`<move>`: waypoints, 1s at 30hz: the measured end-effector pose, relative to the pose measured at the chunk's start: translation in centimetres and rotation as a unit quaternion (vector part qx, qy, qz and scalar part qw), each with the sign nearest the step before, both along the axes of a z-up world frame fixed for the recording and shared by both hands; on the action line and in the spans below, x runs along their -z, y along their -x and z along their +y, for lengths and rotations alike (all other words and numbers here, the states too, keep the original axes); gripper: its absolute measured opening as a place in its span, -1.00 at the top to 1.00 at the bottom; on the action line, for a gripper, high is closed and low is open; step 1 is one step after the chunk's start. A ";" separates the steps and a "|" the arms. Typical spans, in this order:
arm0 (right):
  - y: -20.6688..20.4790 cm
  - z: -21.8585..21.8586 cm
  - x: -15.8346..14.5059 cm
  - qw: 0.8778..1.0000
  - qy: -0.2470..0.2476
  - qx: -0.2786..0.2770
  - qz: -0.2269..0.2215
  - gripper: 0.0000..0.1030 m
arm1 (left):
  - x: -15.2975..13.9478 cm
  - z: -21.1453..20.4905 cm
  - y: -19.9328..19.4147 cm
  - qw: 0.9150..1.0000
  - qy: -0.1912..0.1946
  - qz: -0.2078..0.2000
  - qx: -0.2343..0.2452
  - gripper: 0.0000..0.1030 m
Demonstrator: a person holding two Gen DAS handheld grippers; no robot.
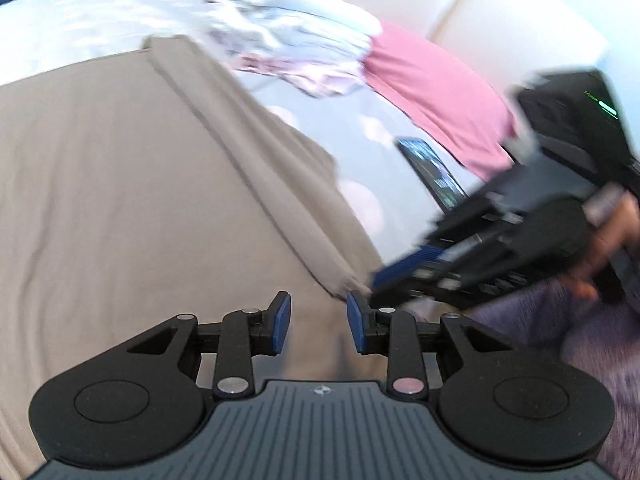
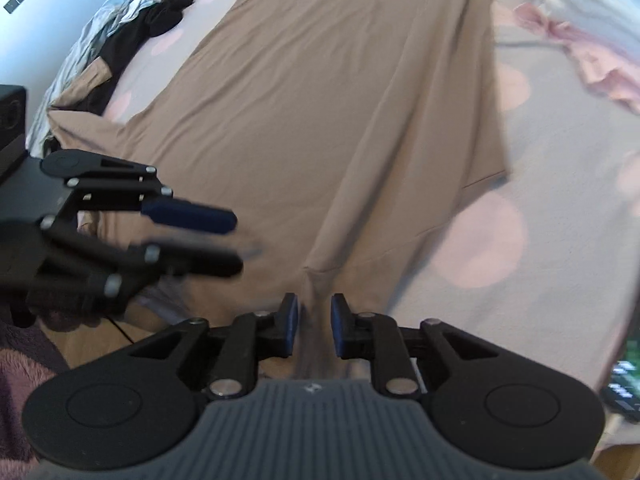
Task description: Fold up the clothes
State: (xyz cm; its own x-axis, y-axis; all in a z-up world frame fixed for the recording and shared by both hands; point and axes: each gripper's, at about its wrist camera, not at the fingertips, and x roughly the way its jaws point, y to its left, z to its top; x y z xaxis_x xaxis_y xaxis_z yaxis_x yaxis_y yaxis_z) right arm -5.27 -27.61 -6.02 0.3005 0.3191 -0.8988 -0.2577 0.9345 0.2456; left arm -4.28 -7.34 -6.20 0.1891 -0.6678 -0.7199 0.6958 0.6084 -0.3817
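soft, even daylight with faint shadows. fisheye curvature bends the edges, corners dark. motion blur smears the right gripper (image 1: pixel 400 280) in the left view, the left gripper (image 2: pixel 236 240) in the right.

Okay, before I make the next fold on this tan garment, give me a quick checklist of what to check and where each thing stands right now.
1. Left gripper free of cloth: ok, jaws apart, nothing between them.
2. Right gripper gripping the folded ridge: cannot tell; the tan garment runs between the pads, contact unclear.
3. Garment body lying flat on the bed: ok, only shallow wrinkles.
4. Folded strip along the garment's side lying straight: ok.
5. Phone clear of the garment: ok, it lies beside it on the sheet.
6. Clothes pile clear of the garment: cannot tell, it sits close to the far corner.
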 end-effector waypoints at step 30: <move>-8.2 -9.3 1.3 0.977 -0.034 0.191 -0.083 0.61 | 4.2 -3.6 -2.4 0.997 0.022 0.076 0.004 0.77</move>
State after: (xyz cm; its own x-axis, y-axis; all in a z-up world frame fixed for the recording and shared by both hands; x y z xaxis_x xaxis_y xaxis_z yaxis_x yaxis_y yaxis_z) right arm 2.88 -36.87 -7.31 0.5492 0.2127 -0.8082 0.0659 0.9530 0.2956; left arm -1.88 -10.91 -10.40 0.0744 -0.7002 -0.7100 0.6329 0.5834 -0.5090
